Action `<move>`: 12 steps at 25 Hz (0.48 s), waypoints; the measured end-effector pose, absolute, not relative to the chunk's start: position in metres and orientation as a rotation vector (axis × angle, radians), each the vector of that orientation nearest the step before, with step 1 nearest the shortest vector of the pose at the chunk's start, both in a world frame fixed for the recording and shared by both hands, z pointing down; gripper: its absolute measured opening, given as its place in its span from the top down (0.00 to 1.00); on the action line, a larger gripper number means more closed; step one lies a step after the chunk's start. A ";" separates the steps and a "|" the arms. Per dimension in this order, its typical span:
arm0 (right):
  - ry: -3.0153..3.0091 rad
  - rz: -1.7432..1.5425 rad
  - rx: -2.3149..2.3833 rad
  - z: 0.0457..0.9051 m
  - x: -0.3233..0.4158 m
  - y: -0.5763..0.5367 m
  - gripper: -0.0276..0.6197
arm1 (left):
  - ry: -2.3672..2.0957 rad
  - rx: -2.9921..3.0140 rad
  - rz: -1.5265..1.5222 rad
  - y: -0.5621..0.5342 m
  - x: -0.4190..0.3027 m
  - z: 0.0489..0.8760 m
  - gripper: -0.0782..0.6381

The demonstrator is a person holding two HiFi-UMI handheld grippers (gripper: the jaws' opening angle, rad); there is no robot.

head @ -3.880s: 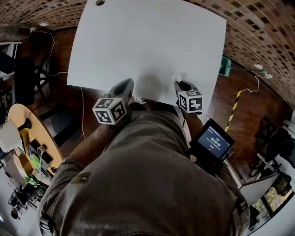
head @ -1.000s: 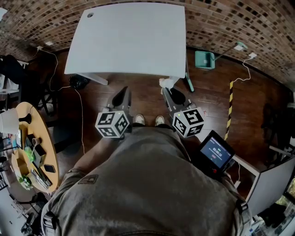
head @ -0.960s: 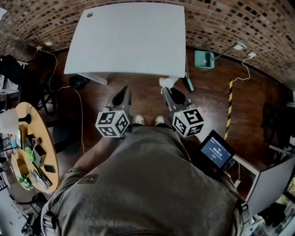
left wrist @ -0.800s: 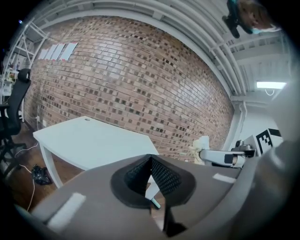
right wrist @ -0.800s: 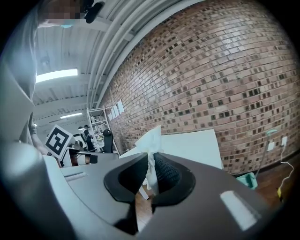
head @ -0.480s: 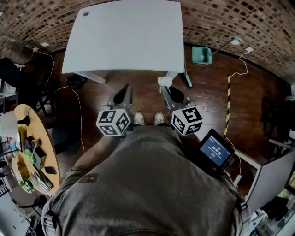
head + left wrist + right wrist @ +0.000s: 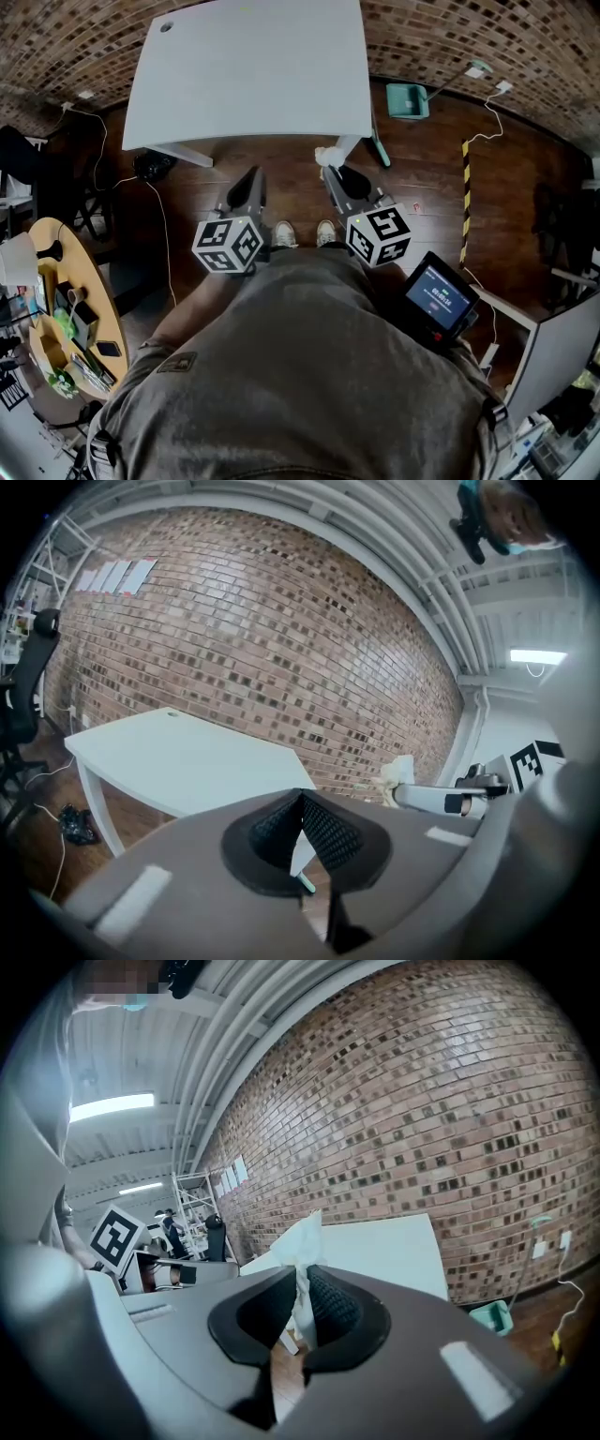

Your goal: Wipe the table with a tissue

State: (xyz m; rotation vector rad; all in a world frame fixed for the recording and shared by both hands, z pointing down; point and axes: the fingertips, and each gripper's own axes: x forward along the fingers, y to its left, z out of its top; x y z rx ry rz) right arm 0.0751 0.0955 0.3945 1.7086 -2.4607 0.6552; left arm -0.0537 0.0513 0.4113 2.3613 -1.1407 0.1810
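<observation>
Currently both tools are hanging over the dark wood floor point(image 7: 281, 183), short of the white counter's point(image 7: 248, 75) near edge.

- Left tool point(image 7: 251, 180): its jaws are pressing together pad to pad in the left gripper view, with nothing between them.
- Right tool point(image 7: 330, 173): its jaws are clamping a white tissue point(image 7: 324, 156). In the right gripper view the tissue point(image 7: 302, 1241) is sticking up past the pads as a crumpled point. It is sitting in the air just off the counter's near right corner, not touching the top.
- Writing: the cubes point(image 7: 228, 246) are showing black-and-white square markers only. A handheld screen point(image 7: 438, 298) at the person's right hip is showing a blue display with a red bar; its text is too small to read. Paper sheets point(image 7: 114, 574) on the wall are unreadable as well.
- Surface: the counter top is looking plain, with one round hole point(image 7: 166, 27) at the far left corner.
- Room: a brick wall point(image 7: 281, 639) is running behind the counter. A teal dustpan point(image 7: 409, 100) and a yellow-black striped strip point(image 7: 464, 178) are lying on the floor at right. A round wooden counter point(image 7: 42, 246) with clutter is standing at left.
</observation>
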 end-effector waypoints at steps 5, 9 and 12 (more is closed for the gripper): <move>-2.464 0.659 1.703 0.396 0.073 0.096 0.89 | -1.140 2.349 0.187 0.052 -0.055 0.414 0.89; -2.463 0.662 1.698 0.395 0.071 0.096 0.89 | -1.138 2.349 0.189 0.053 -0.056 0.413 0.89; -2.464 0.664 1.696 0.394 0.070 0.096 0.88 | -1.135 2.349 0.190 0.053 -0.056 0.412 0.89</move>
